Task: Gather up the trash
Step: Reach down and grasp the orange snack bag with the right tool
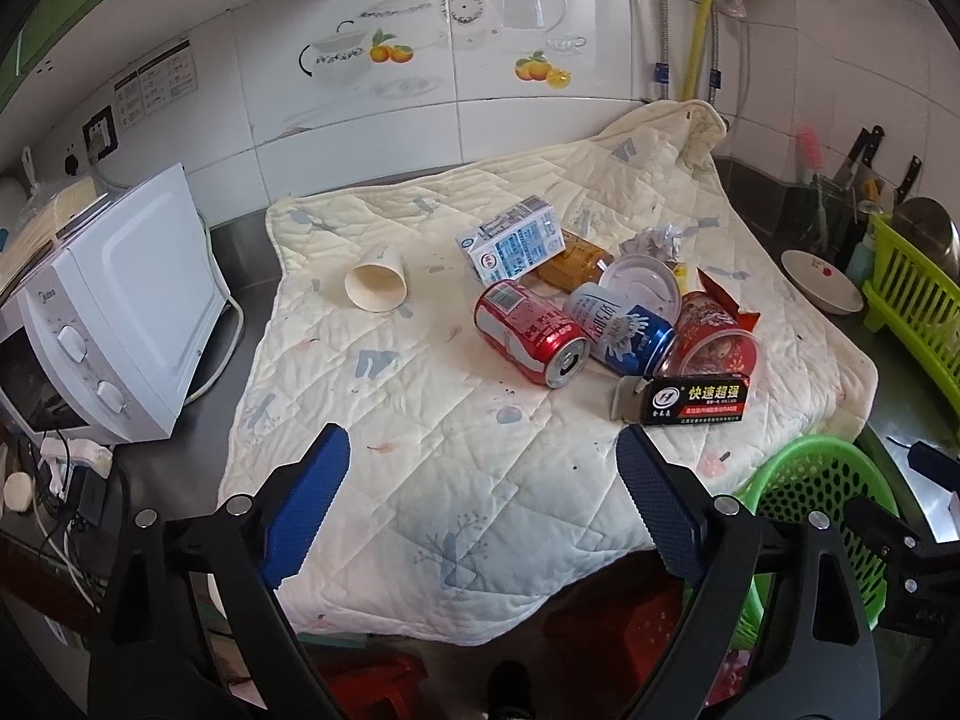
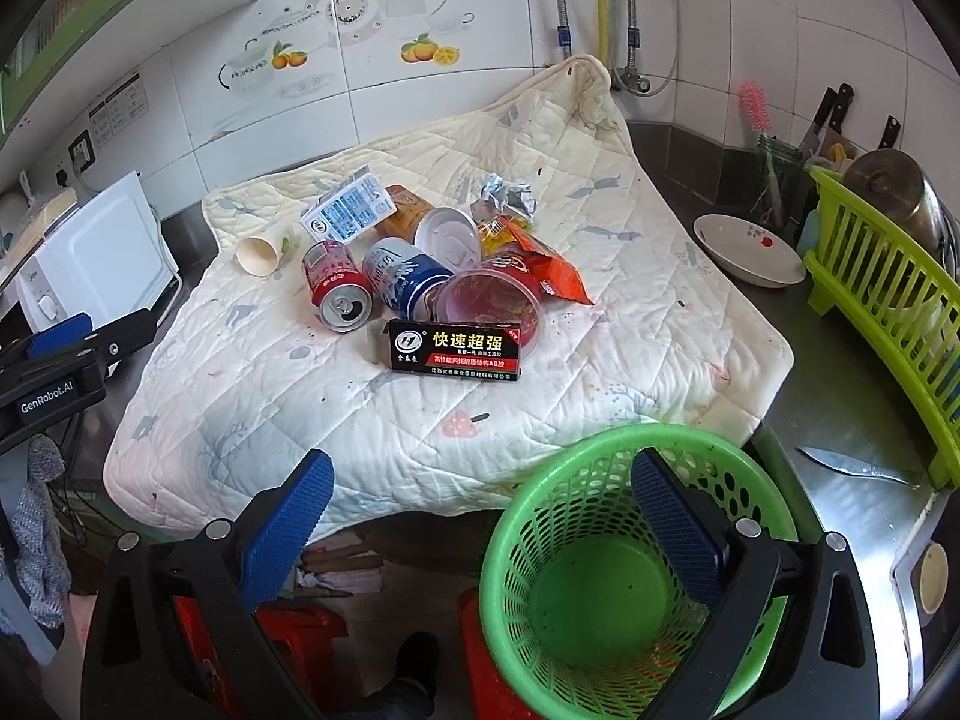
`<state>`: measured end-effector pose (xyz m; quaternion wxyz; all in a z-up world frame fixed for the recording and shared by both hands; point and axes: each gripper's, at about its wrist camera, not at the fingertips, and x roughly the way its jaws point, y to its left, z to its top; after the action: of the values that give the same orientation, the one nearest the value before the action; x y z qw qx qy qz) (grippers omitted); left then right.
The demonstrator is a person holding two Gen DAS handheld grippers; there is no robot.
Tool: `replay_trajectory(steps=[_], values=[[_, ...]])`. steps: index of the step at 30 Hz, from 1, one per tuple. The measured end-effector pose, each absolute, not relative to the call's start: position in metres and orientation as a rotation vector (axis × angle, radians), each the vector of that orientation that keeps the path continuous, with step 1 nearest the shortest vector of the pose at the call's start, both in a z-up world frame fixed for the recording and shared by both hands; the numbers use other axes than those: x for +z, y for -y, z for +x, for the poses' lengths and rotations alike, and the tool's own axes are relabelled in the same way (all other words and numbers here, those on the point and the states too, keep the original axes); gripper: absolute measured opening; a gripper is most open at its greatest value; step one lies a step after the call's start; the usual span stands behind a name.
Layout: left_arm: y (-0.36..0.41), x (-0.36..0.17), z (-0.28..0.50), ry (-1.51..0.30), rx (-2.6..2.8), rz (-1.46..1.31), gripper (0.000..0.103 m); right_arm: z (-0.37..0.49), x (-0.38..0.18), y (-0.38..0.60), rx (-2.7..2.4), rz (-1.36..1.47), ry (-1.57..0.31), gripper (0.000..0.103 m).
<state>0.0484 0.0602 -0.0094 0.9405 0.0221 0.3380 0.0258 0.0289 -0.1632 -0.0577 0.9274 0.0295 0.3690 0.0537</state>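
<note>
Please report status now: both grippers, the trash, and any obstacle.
Left gripper open, empty; right gripper open, empty. Trash pile untouched on quilt; green basket empty. Path clear; black box nearest.

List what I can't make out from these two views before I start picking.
- Brown bottle: both views, mostly hidden under carton and lid.
- Foil wad: both views, too crumpled and small to identify.
- Basket: right view, floor partly behind right tool; left view, cut off by left tool.
</note>
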Motion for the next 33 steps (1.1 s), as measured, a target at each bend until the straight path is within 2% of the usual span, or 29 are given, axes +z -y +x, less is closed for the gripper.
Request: replay_trajectory(steps=[27, 29, 31, 33], values=[[-0.113, -0.027, 0.103, -0.749, 0.093, 0.005, 0.087, 0.17, -0.042, 0.161, 0.097, 0.039, -0.78, 0.095], [-0.117, -0.028, 0.108, -0.753, 0.097, -0.001, 0.086, 0.182, -0.044, 0.159, 0.098, 0.028, -0.79, 0.093], [-0.12, -0.029, 0.112, -0.755, 0.1, 0.001, 0.086, 0.196, -0.049, 0.158, 0.104, 0.023, -0.806, 0.086], [-0.122, -0.03, 0.116, -0.758, 0.101, 0.002, 0.086, 0.208, -0.053, 0.159, 0.1, 0.017, -0.818, 0.086]])
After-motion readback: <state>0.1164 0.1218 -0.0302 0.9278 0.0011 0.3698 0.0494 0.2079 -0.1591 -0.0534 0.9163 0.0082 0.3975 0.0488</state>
